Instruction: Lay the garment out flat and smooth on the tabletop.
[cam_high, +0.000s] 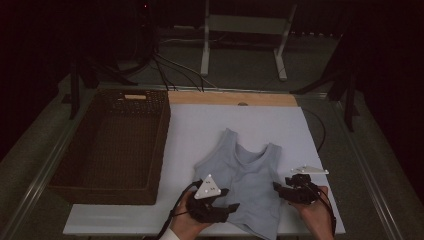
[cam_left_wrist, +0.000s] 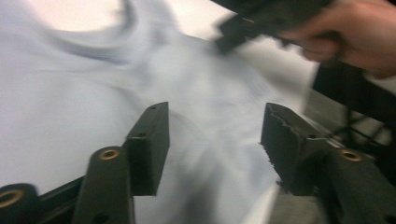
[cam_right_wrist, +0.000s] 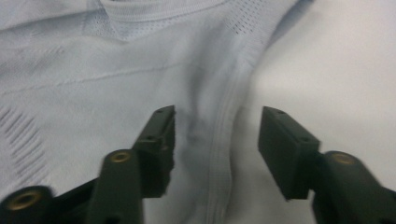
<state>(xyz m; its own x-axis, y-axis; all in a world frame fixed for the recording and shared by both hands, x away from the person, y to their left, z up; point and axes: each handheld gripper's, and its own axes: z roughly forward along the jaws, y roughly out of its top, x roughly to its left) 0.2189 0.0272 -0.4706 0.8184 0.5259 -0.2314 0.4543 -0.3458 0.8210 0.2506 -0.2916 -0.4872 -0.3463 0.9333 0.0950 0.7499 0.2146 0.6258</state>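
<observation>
While vest (cam_high: 245, 185) lies flat on table (cam_high: 200, 130), unfolded, basket (cam_high: 112, 145) empty, we note L gripper (cam_high: 225, 200) & R gripper (cam_high: 280, 189) jaws apart, gripping nothing; folding/binning judged pending.

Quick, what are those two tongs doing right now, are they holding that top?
Left tongs: open over the pale blue top, gripping nothing.
Right tongs: open, astride the top's side seam, not pinching it.

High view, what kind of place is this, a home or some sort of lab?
Probably a lab or recording setup, not a home: a white table in a dark room, cables trailing over the floor behind it, and a metal stand. A tank top and wicker basket look staged.
</observation>
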